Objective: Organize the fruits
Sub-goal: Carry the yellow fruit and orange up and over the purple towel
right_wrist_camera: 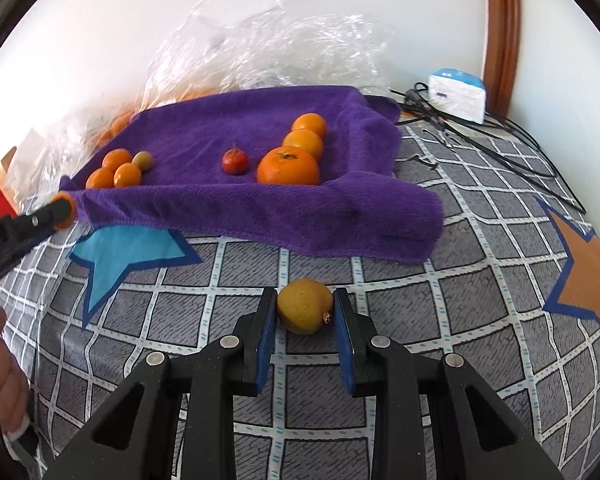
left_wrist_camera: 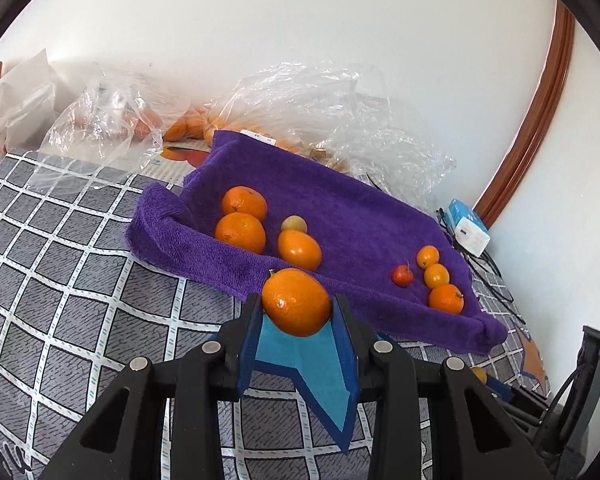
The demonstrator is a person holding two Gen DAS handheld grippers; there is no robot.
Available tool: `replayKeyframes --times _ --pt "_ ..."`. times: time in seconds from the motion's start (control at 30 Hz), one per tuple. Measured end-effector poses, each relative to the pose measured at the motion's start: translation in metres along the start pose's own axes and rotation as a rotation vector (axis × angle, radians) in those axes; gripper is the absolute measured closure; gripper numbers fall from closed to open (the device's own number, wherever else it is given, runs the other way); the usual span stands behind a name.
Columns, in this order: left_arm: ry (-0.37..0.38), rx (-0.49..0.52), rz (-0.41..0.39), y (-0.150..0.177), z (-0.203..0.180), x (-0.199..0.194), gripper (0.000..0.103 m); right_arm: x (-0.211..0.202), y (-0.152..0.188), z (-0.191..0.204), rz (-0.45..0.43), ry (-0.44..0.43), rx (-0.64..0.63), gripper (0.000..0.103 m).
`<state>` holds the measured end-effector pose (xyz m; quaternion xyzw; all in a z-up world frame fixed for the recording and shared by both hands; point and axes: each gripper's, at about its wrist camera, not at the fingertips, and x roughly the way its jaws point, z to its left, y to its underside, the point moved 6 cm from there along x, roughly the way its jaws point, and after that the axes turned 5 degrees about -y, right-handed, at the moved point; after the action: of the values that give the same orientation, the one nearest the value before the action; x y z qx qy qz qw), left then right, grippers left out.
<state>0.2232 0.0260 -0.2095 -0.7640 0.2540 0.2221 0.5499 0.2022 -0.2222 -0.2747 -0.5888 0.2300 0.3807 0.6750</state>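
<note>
Fruits sit in two clusters on purple towel point(left_wrist_camera: 340, 200), which lies on a grey checked bedspread point(left_wrist_camera: 80, 280). Left cluster: three oranges point(left_wrist_camera: 240, 232) plus a small yellowish fruit point(left_wrist_camera: 294, 224), all touching or nearly so. Right cluster: three small oranges point(left_wrist_camera: 436, 276) in a line, small red fruit point(left_wrist_camera: 402, 276) just beside them.

Left tongs point(left_wrist_camera: 296, 308) pinch an orange point(left_wrist_camera: 296, 300) between the blue pads, held near the towel's front edge and over a blue star patch point(left_wrist_camera: 320, 368) on the bedspread.

Right tongs point(right_wrist_camera: 305, 312) pinch a yellow fruit point(right_wrist_camera: 305, 311), stem end toward the right pad, low over the bedspread in front of the towel. Can't tell if it touches the fabric.

Right wrist view also shows the left tongs' tip with the orange at the towel's left front corner, and part of the person's left hand point(right_wrist_camera: 4, 368) at frame edge.

Behind the towel: crumpled clear plastic bags point(left_wrist_camera: 300, 104) with more oranges inside, against the wall. White-blue box point(right_wrist_camera: 456, 96) and black cables point(right_wrist_camera: 480, 132) off the towel's far right corner.
</note>
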Motion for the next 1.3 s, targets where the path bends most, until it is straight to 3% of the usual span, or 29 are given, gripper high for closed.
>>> replayKeyframes --times 0.47,0.77,1.3 --pt "-0.014 -0.03 -0.067 -0.012 0.006 -0.014 0.07 -0.004 -0.001 -0.008 -0.026 0.021 0.032 0.075" --pt "-0.028 -0.053 -0.085 -0.018 0.014 -0.015 0.07 -0.014 0.003 -0.006 0.002 0.002 0.037 0.075" --pt "-0.103 -0.145 -0.082 -0.024 0.048 -0.006 0.07 -0.032 -0.049 0.017 -0.082 -0.059 0.004 0.075"
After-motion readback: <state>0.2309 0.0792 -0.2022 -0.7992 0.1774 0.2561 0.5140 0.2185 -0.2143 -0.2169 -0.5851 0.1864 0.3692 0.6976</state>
